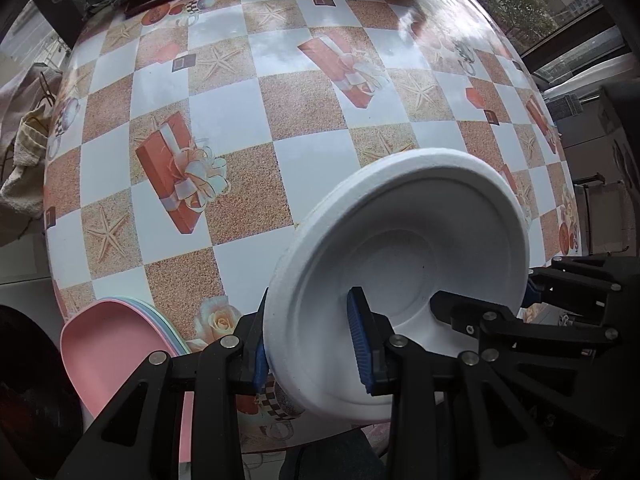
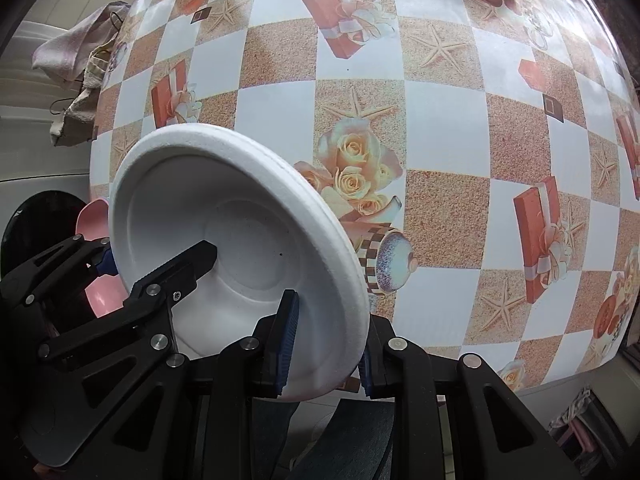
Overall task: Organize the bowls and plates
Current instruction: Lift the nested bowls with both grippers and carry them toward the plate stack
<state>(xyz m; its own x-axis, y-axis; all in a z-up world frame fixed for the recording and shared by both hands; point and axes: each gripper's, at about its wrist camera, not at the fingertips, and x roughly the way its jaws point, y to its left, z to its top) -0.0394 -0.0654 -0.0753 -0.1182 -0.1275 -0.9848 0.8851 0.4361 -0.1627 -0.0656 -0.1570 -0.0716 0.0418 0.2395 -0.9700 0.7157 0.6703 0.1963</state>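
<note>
Bowl (image 1: pixel 400 264), white foam and empty, held tilted above a checkered tablecloth (image 1: pixel 240 120). Left gripper (image 1: pixel 312 344) clamps its rim at about eight o'clock; right gripper (image 2: pixel 326 344) clamps the opposite rim, at four o'clock in its own view. Stack of pink and pastel plates (image 1: pixel 112 340) sits on the table edge at eight o'clock, nothing on them.

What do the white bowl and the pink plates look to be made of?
White bowl: probably foam or moulded paper pulp, going by its matte, slightly grainy surface and thick rolled rim. Pink plates: likely plastic, being smooth and evenly coloured with a faint sheen, and stacked with pastel ones showing at the edge. Neither is certain from looks alone.
</note>
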